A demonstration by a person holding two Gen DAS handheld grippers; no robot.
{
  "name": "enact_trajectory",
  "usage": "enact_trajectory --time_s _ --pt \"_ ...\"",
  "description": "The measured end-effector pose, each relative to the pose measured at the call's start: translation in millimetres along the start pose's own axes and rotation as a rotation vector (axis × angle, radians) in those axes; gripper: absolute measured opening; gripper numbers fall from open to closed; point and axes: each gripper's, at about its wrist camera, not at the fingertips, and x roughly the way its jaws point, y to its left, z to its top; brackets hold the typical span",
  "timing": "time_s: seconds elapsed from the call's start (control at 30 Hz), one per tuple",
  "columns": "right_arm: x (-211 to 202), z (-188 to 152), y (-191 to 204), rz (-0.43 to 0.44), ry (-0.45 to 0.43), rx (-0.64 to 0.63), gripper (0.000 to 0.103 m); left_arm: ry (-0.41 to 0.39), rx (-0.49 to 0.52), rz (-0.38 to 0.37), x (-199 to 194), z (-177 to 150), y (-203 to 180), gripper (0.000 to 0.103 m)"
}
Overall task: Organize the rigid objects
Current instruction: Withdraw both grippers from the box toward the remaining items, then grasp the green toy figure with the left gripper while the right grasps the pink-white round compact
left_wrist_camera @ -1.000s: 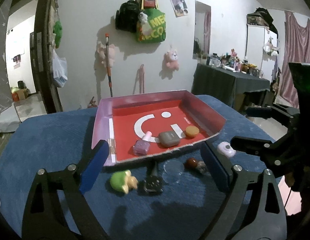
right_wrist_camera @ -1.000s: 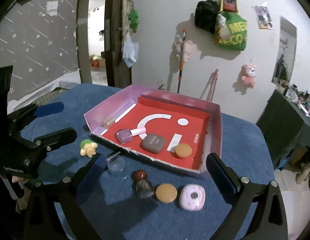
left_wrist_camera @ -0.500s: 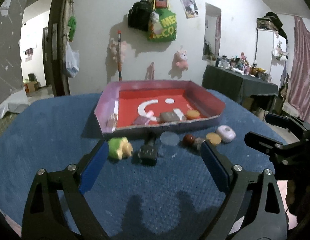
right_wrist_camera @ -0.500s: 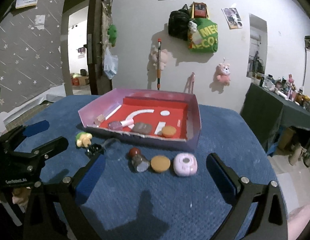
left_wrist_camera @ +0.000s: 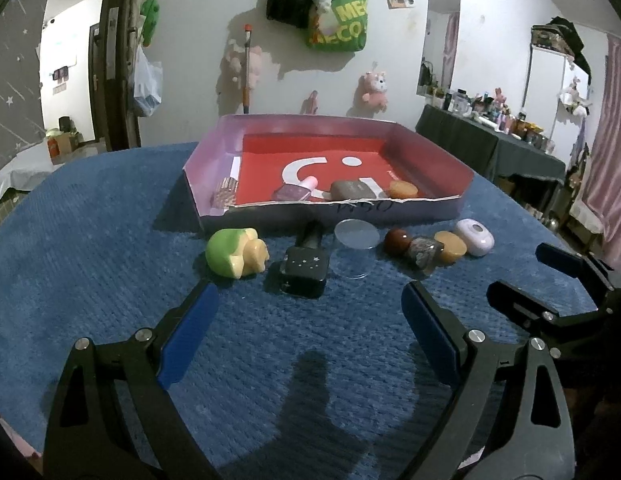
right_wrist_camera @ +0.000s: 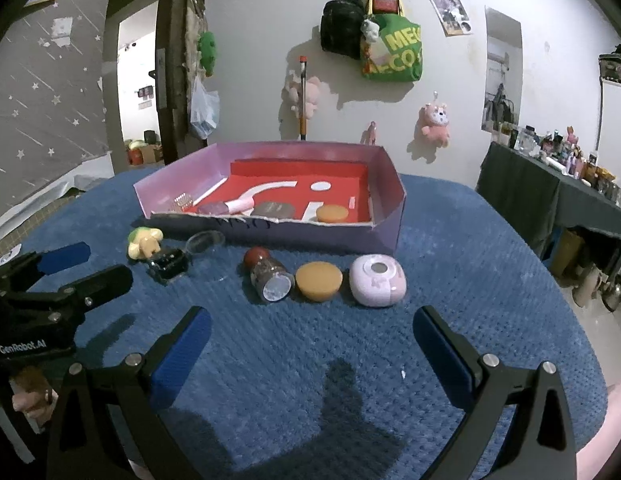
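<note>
A pink box with a red floor [left_wrist_camera: 422,210] [right_wrist_camera: 384,184] sits on the blue cloth and holds a purple bottle [left_wrist_camera: 290,191], a grey case [left_wrist_camera: 351,189], an orange disc [left_wrist_camera: 403,189] and a small ribbed piece [left_wrist_camera: 225,190]. In front of it lie a green-yellow toy [left_wrist_camera: 235,252] [right_wrist_camera: 143,241], a black starred bottle [left_wrist_camera: 305,265], a clear lid [left_wrist_camera: 356,234], a red-capped jar [right_wrist_camera: 266,274], an orange puck [right_wrist_camera: 319,280] and a lilac case [right_wrist_camera: 377,279]. My left gripper [left_wrist_camera: 308,332] is open and empty before the black bottle. My right gripper [right_wrist_camera: 312,344] is open and empty before the puck.
The blue cloth [left_wrist_camera: 90,240] covers a rounded table whose edges fall away left and right. A dark side table with bottles [right_wrist_camera: 558,184] stands at the right. Bags and plush toys hang on the wall [right_wrist_camera: 390,52] behind the box.
Both grippers have dropped lower and pulled back toward the near edge, so the box is seen from a flatter angle. Both stay open. The objects have not moved.
</note>
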Motion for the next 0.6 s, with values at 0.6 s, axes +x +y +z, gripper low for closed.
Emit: enact_trajectory --time_s 0.6 --pt "40.7 21.8 -47.6 -0.041 0.099 0.054 0.103 0.097 -0.012 0.107 34.7 29.9 47.1 0.094"
